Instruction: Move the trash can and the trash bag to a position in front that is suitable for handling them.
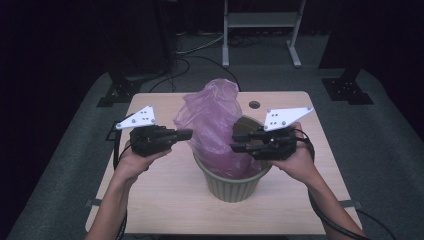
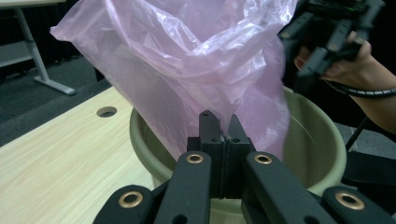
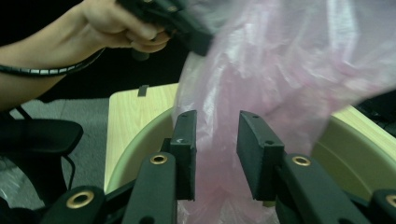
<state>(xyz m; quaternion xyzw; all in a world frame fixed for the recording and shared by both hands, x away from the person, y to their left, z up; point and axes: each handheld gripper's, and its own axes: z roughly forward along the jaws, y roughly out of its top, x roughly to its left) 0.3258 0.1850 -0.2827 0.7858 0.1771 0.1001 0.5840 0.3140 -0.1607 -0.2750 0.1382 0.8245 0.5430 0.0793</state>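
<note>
A thin pink plastic bag [image 1: 214, 125] stands tall inside a green round bin [image 1: 234, 189] at the middle of the table. My left gripper [image 1: 189, 133] is at the bag's left edge; in the left gripper view its jaws [image 2: 219, 128] are pressed together, with the film [image 2: 196, 60] gathered down to them. My right gripper [image 1: 236, 142] hovers over the bin's right rim. It is open, and the bag's film [image 3: 261, 74] runs down between its two pads [image 3: 217, 135]. The bin's inner wall [image 3: 135, 144] curves behind them.
The wooden table [image 1: 165, 200] has a cable hole [image 1: 254, 105] at its far edge. Beyond it stand a white frame [image 1: 260, 20] and black stand feet [image 1: 345, 90] on grey carpet. Cables trail from both grippers toward the person.
</note>
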